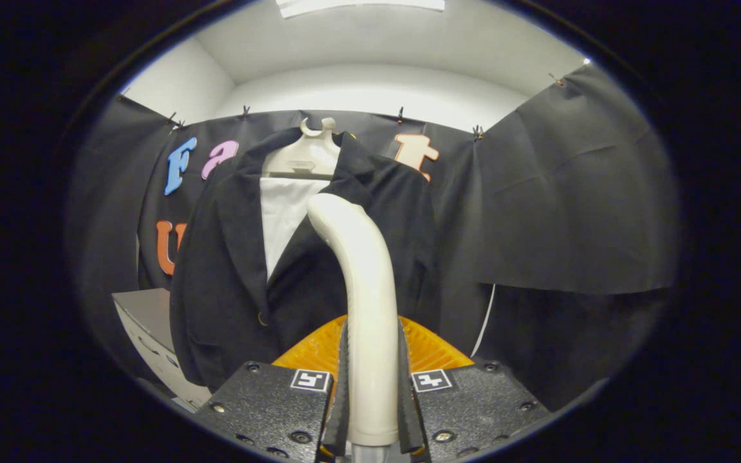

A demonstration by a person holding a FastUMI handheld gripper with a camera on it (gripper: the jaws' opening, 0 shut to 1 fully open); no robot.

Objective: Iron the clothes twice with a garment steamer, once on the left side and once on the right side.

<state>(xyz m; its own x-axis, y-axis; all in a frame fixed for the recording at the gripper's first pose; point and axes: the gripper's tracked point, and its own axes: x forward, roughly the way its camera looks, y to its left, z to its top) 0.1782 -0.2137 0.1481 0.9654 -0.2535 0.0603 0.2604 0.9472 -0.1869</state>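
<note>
booth: black cloth wall (570, 193) behind, white ceiling above, a pale cabinet (145, 328) at 8 o'clock of the garment. item one: dark jacket (235, 270) on a pale hanger (303, 157), hung against the cloth, a white lining or shirt (283, 215) showing in the open front at 11 o'clock of the steamer head. item two: garment steamer (364, 302), cream handle rising between the fingers and curving forward, its head near the jacket's chest at about centre; whether it touched the fabric could not be told. item three: gripper (370, 386), both fingers pressed on the steamer handle, clamped firm. an orange ribbed part (309, 350) sat just beyond the fingers, behind the handle. progress, as judged: steamer in hand and raised to the garment; no sign which side was treated, so both the left and right passes were counted as outstanding or at most begun. writing: none legible on steamer or jacket; small square markers (311, 379) on the finger blocks, not readable as text.
</note>
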